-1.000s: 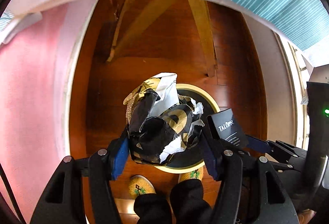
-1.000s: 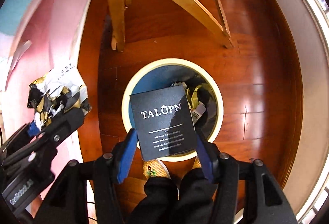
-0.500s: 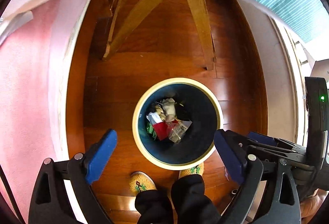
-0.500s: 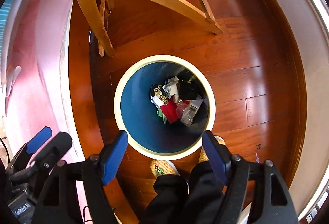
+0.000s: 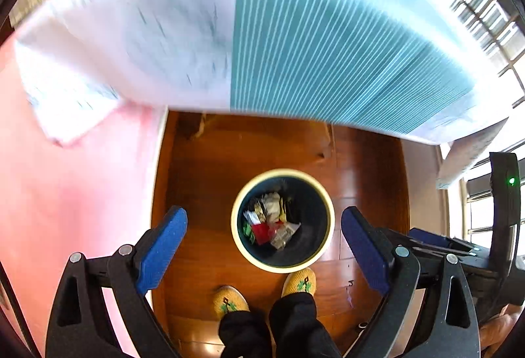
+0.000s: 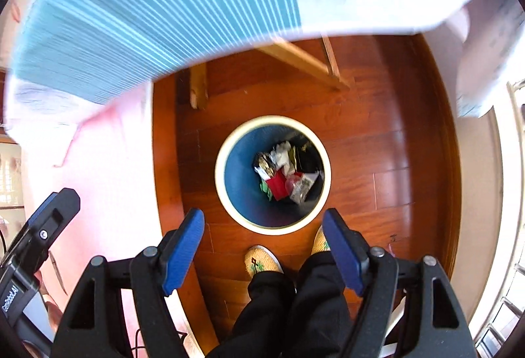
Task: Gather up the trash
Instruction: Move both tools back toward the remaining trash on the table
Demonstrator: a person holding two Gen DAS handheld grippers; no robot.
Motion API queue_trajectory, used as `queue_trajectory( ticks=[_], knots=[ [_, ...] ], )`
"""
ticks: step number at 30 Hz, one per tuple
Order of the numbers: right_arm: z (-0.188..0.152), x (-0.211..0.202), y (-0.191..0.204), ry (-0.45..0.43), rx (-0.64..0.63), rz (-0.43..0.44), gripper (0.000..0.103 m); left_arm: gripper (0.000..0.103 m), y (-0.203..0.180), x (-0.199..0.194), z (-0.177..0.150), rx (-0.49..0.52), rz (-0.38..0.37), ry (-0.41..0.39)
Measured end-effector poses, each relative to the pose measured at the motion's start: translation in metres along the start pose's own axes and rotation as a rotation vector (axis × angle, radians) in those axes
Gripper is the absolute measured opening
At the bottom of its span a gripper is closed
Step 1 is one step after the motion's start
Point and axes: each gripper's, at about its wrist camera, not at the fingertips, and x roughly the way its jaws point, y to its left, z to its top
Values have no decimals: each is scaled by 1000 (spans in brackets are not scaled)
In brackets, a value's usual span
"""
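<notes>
Both grippers have risen well above the trash bin [image 5: 283,220] since a second ago, so the bin looks smaller in each wrist view and the edge of the tabletop, with its teal-striped cloth [image 5: 328,39], has swung into the top of the picture, blurred. Back then the left gripper [image 5: 264,248] was clamped on a crumpled black, gold and white wrapper and the right gripper [image 6: 263,244] on a black card printed TALOPN. Half a second ago both were already empty.

Now the left gripper's jaws stand wide apart, with nothing between the blue pads [image 5: 164,246] but open air; the bin shows far below in the gap. The right gripper's jaws are likewise spread wide and hold nothing. Neither touches the bin or the cloth.

The bin, dark blue inside with a cream rim, stands upright on the wooden floor [image 6: 377,167], just in front of the person's yellow patterned slippers [image 5: 298,282]. The trash [image 6: 283,172] lies heaped at its bottom: crumpled pale and gold-black paper, a red piece, something green, a clear wrapper. The black card cannot be picked out with certainty among it.

In the right wrist view the left gripper's body appears at the lower left, over the pink cloth [image 6: 98,180].
</notes>
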Motion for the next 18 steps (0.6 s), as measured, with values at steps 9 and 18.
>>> queue_trajectory(
  ticks=[9,18],
  knots=[
    [-5,-127,40,-180,-53,39,75,94,4,-129,27,8,-31,-174],
    [-8,-222,76,-388,-106,52,75,94,10,-236,62,10,-70,-344]
  ],
)
